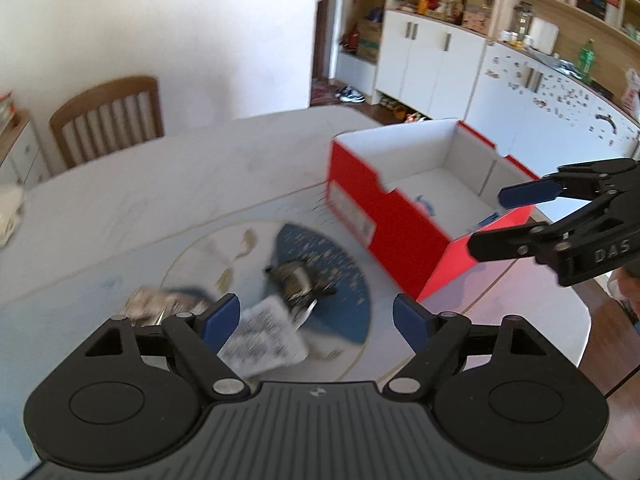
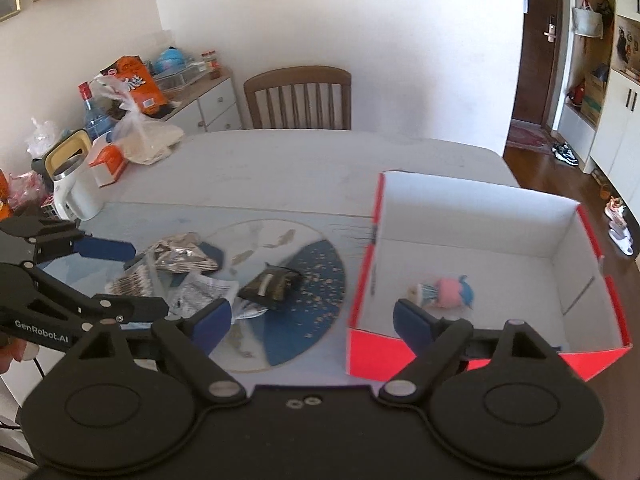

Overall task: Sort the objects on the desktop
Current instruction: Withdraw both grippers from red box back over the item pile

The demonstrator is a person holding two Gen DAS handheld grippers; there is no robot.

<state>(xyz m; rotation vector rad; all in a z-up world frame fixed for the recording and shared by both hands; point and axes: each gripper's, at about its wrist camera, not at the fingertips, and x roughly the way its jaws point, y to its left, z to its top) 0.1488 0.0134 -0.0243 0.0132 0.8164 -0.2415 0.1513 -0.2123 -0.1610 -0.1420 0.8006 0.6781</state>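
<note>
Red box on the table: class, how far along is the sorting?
Done: one small doll lies inside the red box. In hand: nothing; the left hand-held gripper and right hand-held gripper are both open and empty. Left: the dark pouch, foil packet and printed paper packet remain on the mat.

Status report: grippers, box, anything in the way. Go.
Left gripper open, empty, above the packet pile. Right gripper open, empty, at the red box. Small doll already inside. Nothing in the way.
</note>
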